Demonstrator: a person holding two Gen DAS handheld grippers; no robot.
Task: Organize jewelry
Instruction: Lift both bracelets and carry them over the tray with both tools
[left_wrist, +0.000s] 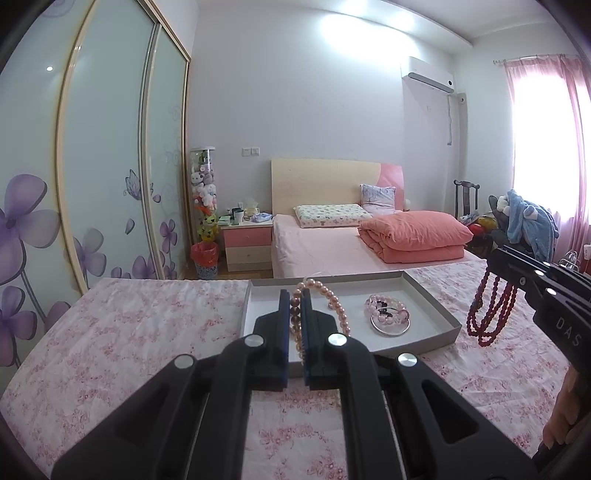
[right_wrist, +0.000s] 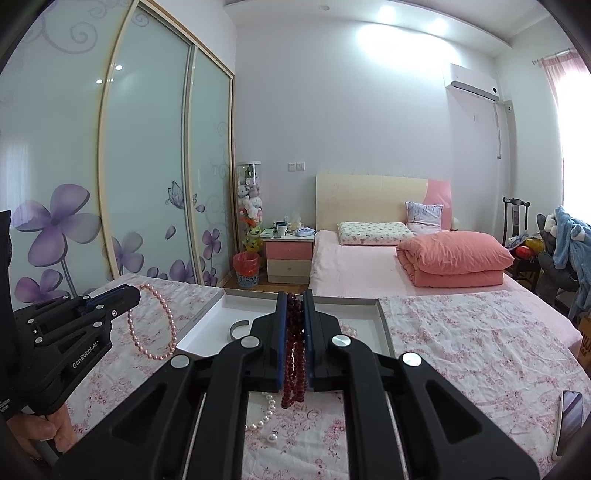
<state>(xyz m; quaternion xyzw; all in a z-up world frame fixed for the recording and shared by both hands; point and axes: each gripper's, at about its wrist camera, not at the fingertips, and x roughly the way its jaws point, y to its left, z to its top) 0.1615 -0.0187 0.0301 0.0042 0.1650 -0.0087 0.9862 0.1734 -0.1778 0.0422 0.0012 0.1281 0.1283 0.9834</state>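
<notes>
Nearest us, our left gripper (left_wrist: 294, 306) pinches a pink pearl bracelet (left_wrist: 338, 308) and our right gripper (right_wrist: 294, 306) clamps dark red beads (right_wrist: 294, 354), both held above the flowered cloth (left_wrist: 147, 332) before the white tray (left_wrist: 436, 306).

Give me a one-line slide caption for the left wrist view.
Left gripper pinches a pink pearl bracelet above the grey tray, while the right gripper dangles dark red beads.
</notes>
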